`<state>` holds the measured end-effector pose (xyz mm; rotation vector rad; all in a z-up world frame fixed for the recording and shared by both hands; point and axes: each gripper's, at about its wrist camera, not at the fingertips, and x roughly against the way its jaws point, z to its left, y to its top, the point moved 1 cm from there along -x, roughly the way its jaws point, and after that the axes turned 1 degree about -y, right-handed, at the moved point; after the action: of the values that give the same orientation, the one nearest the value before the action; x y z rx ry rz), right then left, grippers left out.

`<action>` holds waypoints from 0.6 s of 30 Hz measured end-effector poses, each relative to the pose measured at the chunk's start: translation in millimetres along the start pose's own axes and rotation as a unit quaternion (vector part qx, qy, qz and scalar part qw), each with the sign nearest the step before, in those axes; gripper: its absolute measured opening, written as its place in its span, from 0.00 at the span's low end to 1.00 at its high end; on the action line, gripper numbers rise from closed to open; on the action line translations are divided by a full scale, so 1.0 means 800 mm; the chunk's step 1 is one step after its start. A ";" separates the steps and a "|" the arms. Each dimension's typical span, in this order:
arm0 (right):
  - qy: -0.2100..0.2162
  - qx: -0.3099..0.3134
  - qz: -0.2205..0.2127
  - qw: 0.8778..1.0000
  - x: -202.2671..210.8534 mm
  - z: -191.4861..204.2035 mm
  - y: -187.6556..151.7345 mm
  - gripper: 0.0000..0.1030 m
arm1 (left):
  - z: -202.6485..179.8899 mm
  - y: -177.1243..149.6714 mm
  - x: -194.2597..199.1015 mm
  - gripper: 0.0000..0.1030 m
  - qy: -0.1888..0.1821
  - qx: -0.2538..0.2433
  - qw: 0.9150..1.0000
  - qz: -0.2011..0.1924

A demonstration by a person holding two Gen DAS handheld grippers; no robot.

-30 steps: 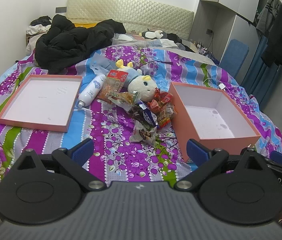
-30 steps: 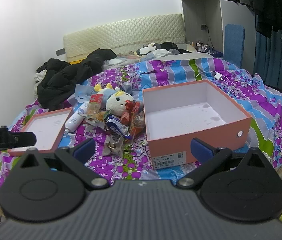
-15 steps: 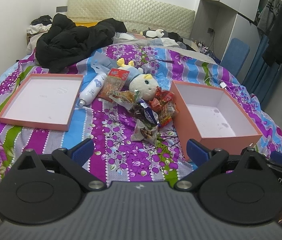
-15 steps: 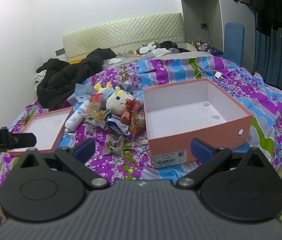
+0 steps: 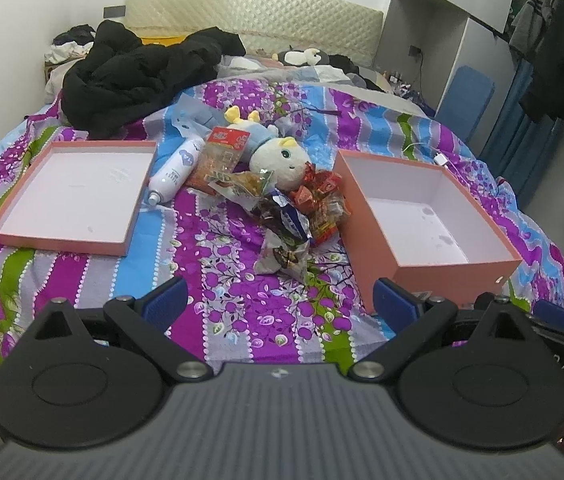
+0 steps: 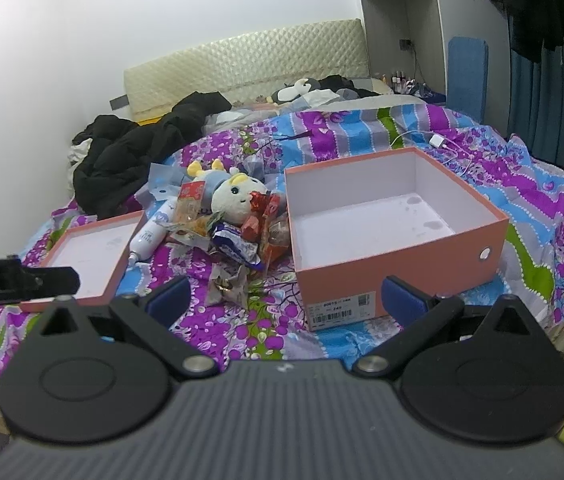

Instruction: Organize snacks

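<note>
A heap of snack packets (image 5: 294, 208) (image 6: 241, 236) lies mid-bed between two pink boxes. The deep pink box (image 5: 486, 268) (image 6: 402, 284) stands to their right with nothing in it. Its shallow lid (image 5: 57, 244) (image 6: 117, 276) lies upturned to the left. A silvery packet (image 5: 282, 258) is the nearest snack. My left gripper (image 5: 277, 300) is open above the bedspread, well short of the heap. My right gripper (image 6: 286, 294) is open too, near the deep box's front corner. Neither holds anything.
A plush toy (image 5: 277, 156) and a white bottle (image 5: 175, 170) lie among the snacks. Black clothes (image 5: 141, 72) pile up at the back left, by the headboard (image 5: 241, 12). A charger cable (image 6: 438, 142) trails behind the box. Clothes hang at the right (image 5: 554, 52).
Both views have crept slightly forward and upward toward the bed. Nothing on the bed has moved, and both grippers stay open.
</note>
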<state>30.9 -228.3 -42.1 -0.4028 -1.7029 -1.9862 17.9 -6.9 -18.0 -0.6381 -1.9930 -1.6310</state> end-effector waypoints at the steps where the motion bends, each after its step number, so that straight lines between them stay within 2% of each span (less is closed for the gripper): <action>1: 0.000 0.000 0.001 1.000 -0.001 0.000 -0.001 1.00 | 0.000 0.000 -0.002 0.97 0.000 0.000 1.000 0.002; 8: -0.001 0.003 0.007 1.000 -0.015 0.000 -0.008 1.00 | 0.001 -0.002 -0.019 0.97 0.002 -0.014 1.000 0.000; 12: 0.019 0.007 0.010 1.000 -0.029 0.003 -0.012 1.00 | 0.007 -0.003 -0.040 0.97 -0.009 -0.017 1.000 0.000; 15: 0.006 0.013 0.009 1.000 -0.040 0.005 -0.015 1.00 | 0.011 0.000 -0.055 0.97 -0.020 -0.015 1.000 0.002; 18: 0.016 0.015 0.004 1.000 -0.051 0.005 -0.016 1.00 | 0.017 0.003 -0.073 0.97 -0.022 -0.016 1.000 -0.001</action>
<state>58.0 -215.9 -73.4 -0.3647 -1.7070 -1.9487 63.9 4.0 -55.3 -0.6889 -2.0033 -1.6658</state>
